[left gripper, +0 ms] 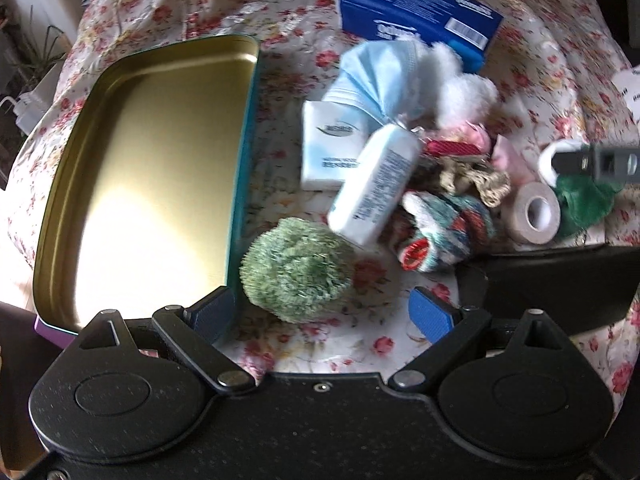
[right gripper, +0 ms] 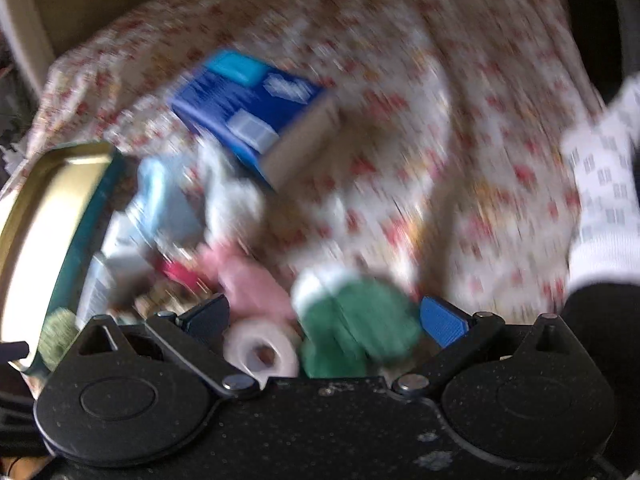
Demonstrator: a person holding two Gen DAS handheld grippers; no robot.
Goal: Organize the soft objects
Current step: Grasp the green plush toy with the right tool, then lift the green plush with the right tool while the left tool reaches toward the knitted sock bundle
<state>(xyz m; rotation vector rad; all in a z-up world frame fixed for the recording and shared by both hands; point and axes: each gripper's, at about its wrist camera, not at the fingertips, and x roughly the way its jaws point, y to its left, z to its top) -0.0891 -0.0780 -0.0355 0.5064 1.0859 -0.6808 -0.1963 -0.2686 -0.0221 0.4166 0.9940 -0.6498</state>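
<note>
Soft objects, from the green scrubber [left gripper: 298, 270] to the knitted bundle [left gripper: 440, 232], all lie heaped on the floral cloth [left gripper: 360, 344] beside the empty gold tin [left gripper: 152, 168], so sorting seems barely begun, with left gripper [left gripper: 322, 312] and right gripper [right gripper: 326, 320] both spread wide, holding nothing.

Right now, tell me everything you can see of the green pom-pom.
The green pom-pom is a round, fuzzy ball of pale green bristly fibres that looks soft. It lies on the floral cloth, right against the teal outer wall of the open tin, just ahead of the open left gripper. A white packet leans over its upper right edge; contact is unclear.
</note>
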